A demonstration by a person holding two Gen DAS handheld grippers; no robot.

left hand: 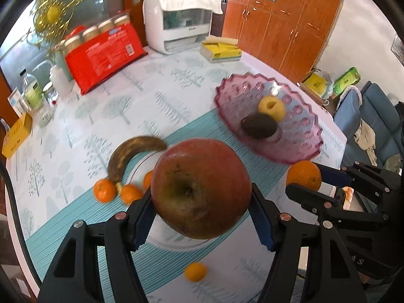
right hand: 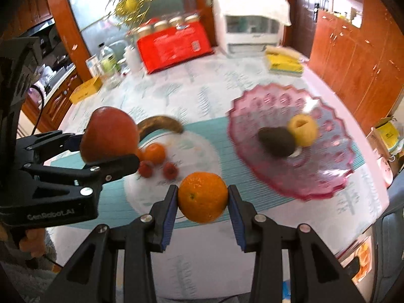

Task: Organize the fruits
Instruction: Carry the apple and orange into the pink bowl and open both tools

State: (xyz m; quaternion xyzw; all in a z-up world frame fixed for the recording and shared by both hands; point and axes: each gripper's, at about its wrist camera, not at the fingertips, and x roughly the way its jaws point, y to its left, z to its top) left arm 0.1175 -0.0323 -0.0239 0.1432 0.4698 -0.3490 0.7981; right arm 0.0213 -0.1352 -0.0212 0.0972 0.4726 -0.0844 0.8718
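My left gripper [left hand: 200, 197] is shut on a large red apple [left hand: 202, 189], held above the teal mat; the same apple [right hand: 111, 136] shows in the right wrist view, clamped in the left gripper [right hand: 106, 149]. My right gripper [right hand: 203, 199] is shut on an orange [right hand: 203, 197], also seen beside the right gripper [left hand: 306, 180]. A pink glass plate [left hand: 252, 93] [right hand: 252, 101] carries a yellow apple [left hand: 271, 106] and an avocado [left hand: 258, 125]. On the mat lie a browned banana [left hand: 131, 151], mandarins [left hand: 104, 189] and small red fruits [right hand: 145, 169].
A red package [left hand: 106, 55], a white appliance [left hand: 181, 17] and a yellow tissue pack [left hand: 219, 50] stand at the table's far side. Bottles and jars [left hand: 32, 85] and a yellow box [left hand: 17, 136] crowd the left. A blue sofa [left hand: 366, 116] lies past the right edge.
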